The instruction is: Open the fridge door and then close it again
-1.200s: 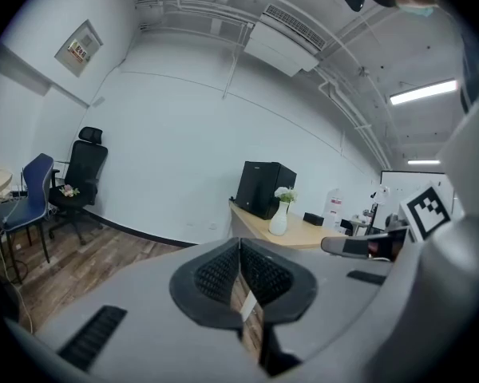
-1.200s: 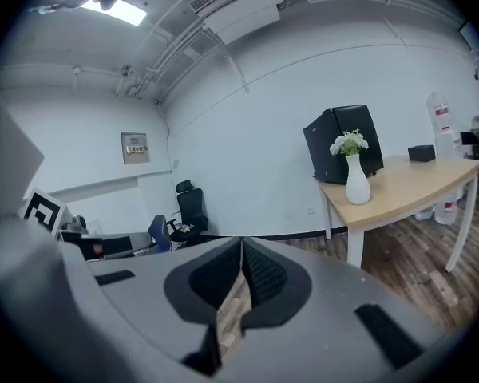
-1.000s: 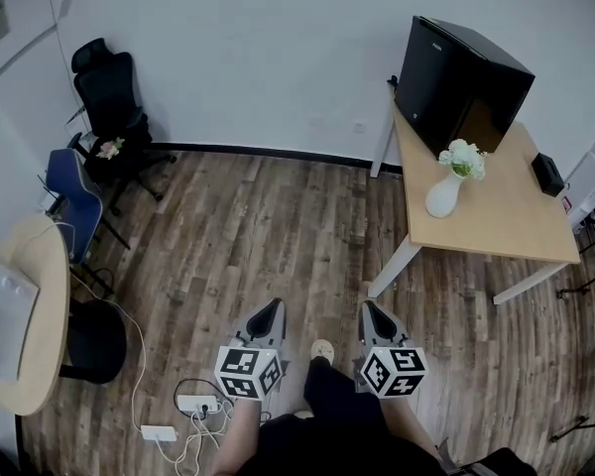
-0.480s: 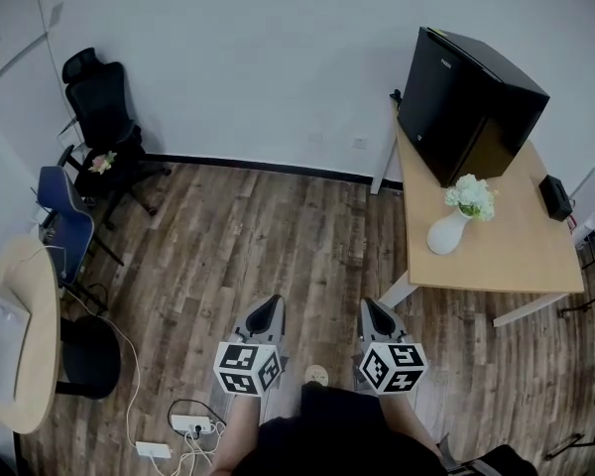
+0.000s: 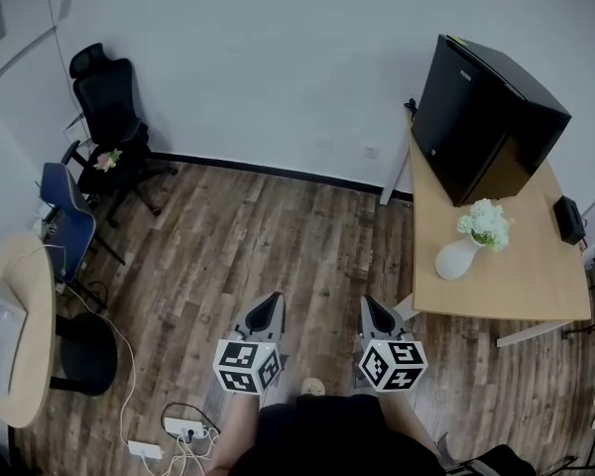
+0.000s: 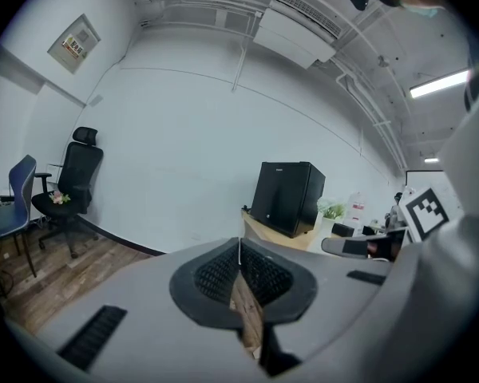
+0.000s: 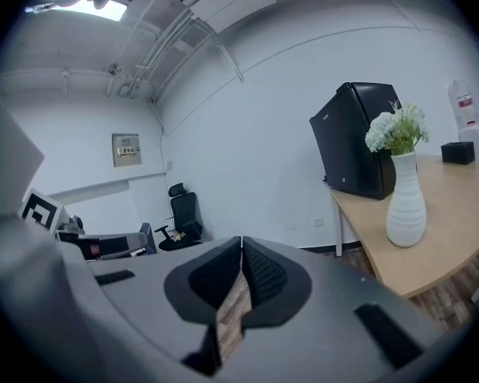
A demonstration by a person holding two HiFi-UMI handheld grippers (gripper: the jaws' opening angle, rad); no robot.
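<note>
A small black fridge (image 5: 486, 117) stands with its door closed on the far end of a wooden table (image 5: 535, 286) at the right. It also shows in the left gripper view as the fridge (image 6: 287, 198) and in the right gripper view as the fridge (image 7: 353, 138). My left gripper (image 5: 272, 306) and right gripper (image 5: 370, 307) are held side by side low in the head view, over the wooden floor, well short of the table. Both are shut with nothing between the jaws. The tips of the left gripper (image 6: 239, 242) and the right gripper (image 7: 241, 240) meet.
A white vase with flowers (image 5: 468, 246) and a small black box (image 5: 569, 218) sit on the table. At the left stand a black office chair (image 5: 109, 107), a blue chair (image 5: 67, 216) and a round table (image 5: 15, 355). A power strip with cables (image 5: 183, 429) lies on the floor.
The whole view has shifted: the fridge and table have slid to the right and the chairs sit slightly differently, as the person walks. Both grippers keep their place in the view and stay shut.
</note>
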